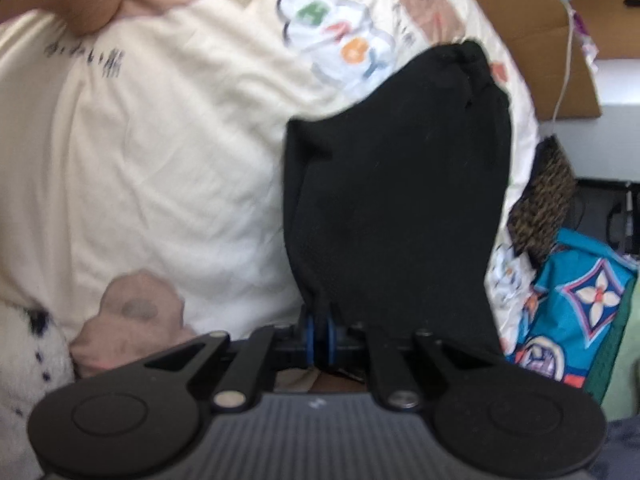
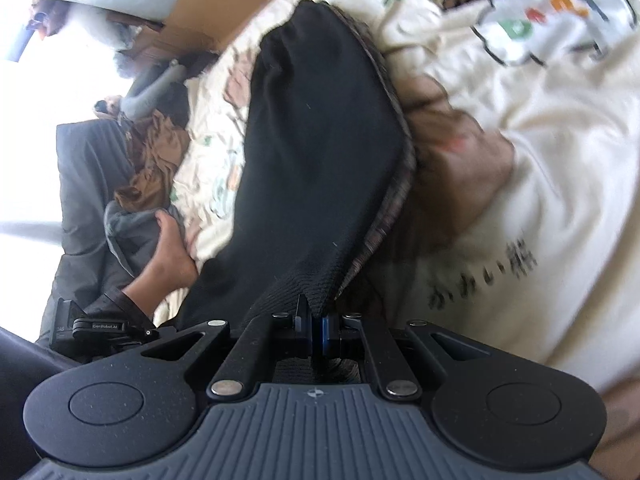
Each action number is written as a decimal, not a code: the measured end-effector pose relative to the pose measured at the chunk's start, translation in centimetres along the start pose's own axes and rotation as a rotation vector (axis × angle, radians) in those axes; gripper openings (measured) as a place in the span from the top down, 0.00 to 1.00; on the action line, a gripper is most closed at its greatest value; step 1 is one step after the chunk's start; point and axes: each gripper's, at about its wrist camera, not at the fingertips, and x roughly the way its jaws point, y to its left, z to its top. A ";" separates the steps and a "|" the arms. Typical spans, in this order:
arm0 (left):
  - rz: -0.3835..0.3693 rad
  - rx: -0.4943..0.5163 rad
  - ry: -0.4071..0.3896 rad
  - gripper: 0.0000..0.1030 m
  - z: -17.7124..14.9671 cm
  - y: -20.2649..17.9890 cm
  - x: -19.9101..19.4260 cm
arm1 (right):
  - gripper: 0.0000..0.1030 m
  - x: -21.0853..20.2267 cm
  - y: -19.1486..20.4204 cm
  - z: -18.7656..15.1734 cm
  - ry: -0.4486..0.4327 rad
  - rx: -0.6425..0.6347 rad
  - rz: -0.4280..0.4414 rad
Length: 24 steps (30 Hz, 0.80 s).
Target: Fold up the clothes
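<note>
Cream bedding (image 1: 160, 152) blurs behind each hand-held gripper (image 1: 319, 334) (image 2: 315, 332) clamped on black garment (image 1: 396, 184) (image 2: 320, 152).

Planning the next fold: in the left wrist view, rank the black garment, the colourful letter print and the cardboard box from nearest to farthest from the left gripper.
1. Black garment, clamped in the left gripper.
2. Letter print, beyond it, centre.
3. Cardboard box, far upper right.

Bedroom: printed duvet (image 1: 168, 152), clothes.
</note>
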 end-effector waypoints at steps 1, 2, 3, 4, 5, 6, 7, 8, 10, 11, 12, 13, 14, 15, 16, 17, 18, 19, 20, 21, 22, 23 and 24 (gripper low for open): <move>-0.015 0.003 -0.016 0.93 0.5 -0.3 -0.3 | 0.98 0.0 0.2 0.3 -0.009 -0.004 0.006; -0.026 0.011 -0.028 0.93 0.9 -0.7 -0.5 | 0.98 -0.1 0.4 0.6 -0.018 -0.008 0.012; -0.036 0.021 -0.037 0.93 1.2 -1.2 -0.7 | 0.98 -0.1 0.5 0.9 -0.027 -0.012 0.018; -0.046 0.029 -0.045 0.93 1.5 -1.6 -1.0 | 0.98 -0.2 0.6 1.2 -0.035 -0.013 0.023; -0.053 0.033 -0.050 0.93 1.7 -1.9 -1.2 | 0.98 -0.2 0.8 1.5 -0.042 -0.014 0.028; -0.060 0.035 -0.057 0.93 1.9 -2.2 -1.4 | 0.98 -0.3 0.9 1.8 -0.050 -0.016 0.032; -0.067 0.035 -0.065 0.93 2.1 -2.5 -1.5 | 0.98 -0.3 1.0 2.0 -0.057 -0.019 0.035; -0.075 0.034 -0.073 0.93 2.4 -2.7 -1.6 | 0.98 -0.4 1.2 2.3 -0.065 -0.022 0.037; -0.088 0.035 -0.089 0.93 2.9 -3.2 -1.8 | 0.98 -0.4 1.6 2.8 -0.080 -0.027 0.041; -0.094 0.038 -0.098 0.93 3.3 -3.4 -1.9 | 0.98 -0.5 1.7 3.1 -0.087 -0.029 0.041; -0.099 0.044 -0.106 0.93 3.7 -3.6 -2.0 | 0.98 -0.5 1.9 3.4 -0.095 -0.031 0.042; -0.104 0.050 -0.114 0.93 4.1 -3.9 -2.1 | 0.98 -0.5 2.0 3.7 -0.103 -0.032 0.042; -0.107 0.056 -0.120 0.93 4.5 -4.1 -2.1 | 0.98 -0.5 2.1 4.0 -0.113 -0.033 0.044; -0.111 0.061 -0.126 0.93 4.9 -4.3 -2.1 | 0.98 -0.5 2.2 4.3 -0.122 -0.034 0.046; -0.115 0.069 -0.132 0.93 5.4 -4.6 -2.1 | 0.98 -0.4 2.3 4.6 -0.128 -0.037 0.045; -0.118 0.080 -0.138 0.93 5.9 -4.9 -2.1 | 0.98 -0.4 2.4 4.9 -0.134 -0.042 0.044; -0.121 0.089 -0.145 0.93 6.4 -5.2 -2.1 | 0.98 -0.3 2.5 5.2 -0.140 -0.047 0.044; -0.126 0.096 -0.152 0.93 6.8 -5.5 -2.1 | 0.98 -0.2 2.6 5.6 -0.147 -0.051 0.044; -0.130 0.100 -0.159 0.93 7.3 -5.8 -2.0 | 0.98 -0.1 2.7 6.0 -0.154 -0.052 0.045; -0.135 0.105 -0.166 0.93 7.7 -6.2 -2.0 | 0.98 0.0 2.8 6.3 -0.163 -0.049 0.044; -0.139 0.109 -0.173 0.93 8.1 -6.5 -1.9 | 0.98 0.1 2.8 6.7 -0.173 -0.046 0.044; -0.141 0.114 -0.182 0.93 8.5 -6.8 -1.8 | 0.98 0.2 2.8 7.1 -0.182 -0.043 0.045; -0.145 0.117 -0.190 0.93 8.8 -7.0 -1.6 | 0.98 0.3 2.9 7.5 -0.194 -0.042 0.047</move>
